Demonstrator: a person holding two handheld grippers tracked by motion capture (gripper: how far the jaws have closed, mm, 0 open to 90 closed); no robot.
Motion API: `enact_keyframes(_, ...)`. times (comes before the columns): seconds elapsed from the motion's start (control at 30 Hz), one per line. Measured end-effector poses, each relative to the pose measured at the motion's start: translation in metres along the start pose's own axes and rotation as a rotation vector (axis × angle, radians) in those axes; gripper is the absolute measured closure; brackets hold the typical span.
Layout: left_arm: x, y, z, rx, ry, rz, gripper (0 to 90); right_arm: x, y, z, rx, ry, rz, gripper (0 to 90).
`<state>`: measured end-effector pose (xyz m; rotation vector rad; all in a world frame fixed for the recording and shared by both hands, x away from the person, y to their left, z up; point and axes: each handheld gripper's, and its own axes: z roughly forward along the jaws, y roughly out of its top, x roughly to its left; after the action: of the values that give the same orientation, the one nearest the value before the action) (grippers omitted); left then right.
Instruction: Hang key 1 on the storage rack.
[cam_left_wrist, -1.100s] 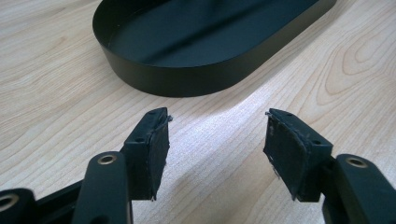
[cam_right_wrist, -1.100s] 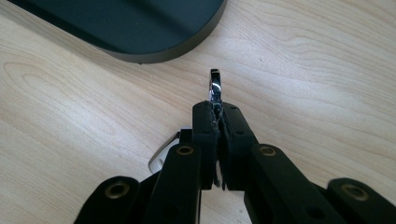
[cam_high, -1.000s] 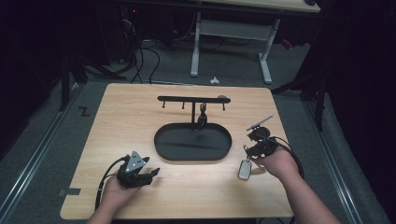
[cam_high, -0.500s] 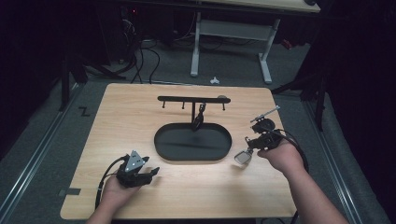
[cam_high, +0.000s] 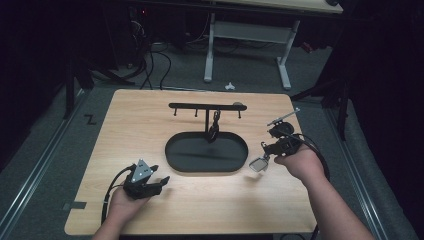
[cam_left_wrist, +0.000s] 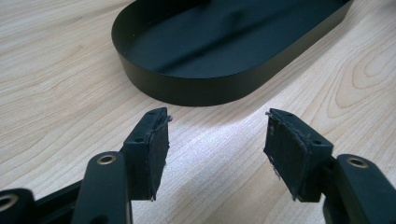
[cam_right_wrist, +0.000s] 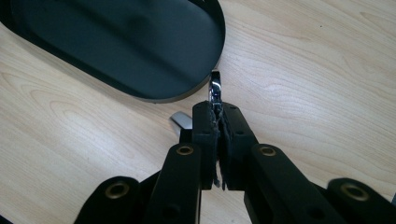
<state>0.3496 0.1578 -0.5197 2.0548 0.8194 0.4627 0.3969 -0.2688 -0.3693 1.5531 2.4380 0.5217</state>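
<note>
Right gripper (cam_high: 266, 151) lifted keyring (cam_high: 258, 164) off table (cam_high: 210, 205).

Dim room: grey carpet floor (cam_high: 45, 145), white-legged desk (cam_high: 250, 30) beyond the grippers, cables (cam_high: 150, 60) trailing on the floor.

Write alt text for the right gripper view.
The right gripper has its two black jaws shut on a thin shiny metal object that sticks out past the tips. Behind it, a black oval tray sits on the light wooden table.
</note>
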Motion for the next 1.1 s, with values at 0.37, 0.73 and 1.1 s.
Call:
enact_keyframes(0.37,0.001,0.0,-0.004,-0.012,-0.001,0.001,40.1,0.007,0.02,-0.006,-0.01,-0.014,-0.022,86.0)
enact_keyframes(0.73,0.001,-0.001,-0.006,-0.013,-0.008,-0.004,40.2,0.015,0.039,-0.012,-0.03,-0.008,-0.039,86.0)
enact_keyframes(1.1,-0.002,0.0,-0.002,-0.005,-0.015,0.008,40.2,0.021,0.048,-0.007,-0.035,0.009,-0.061,86.0)
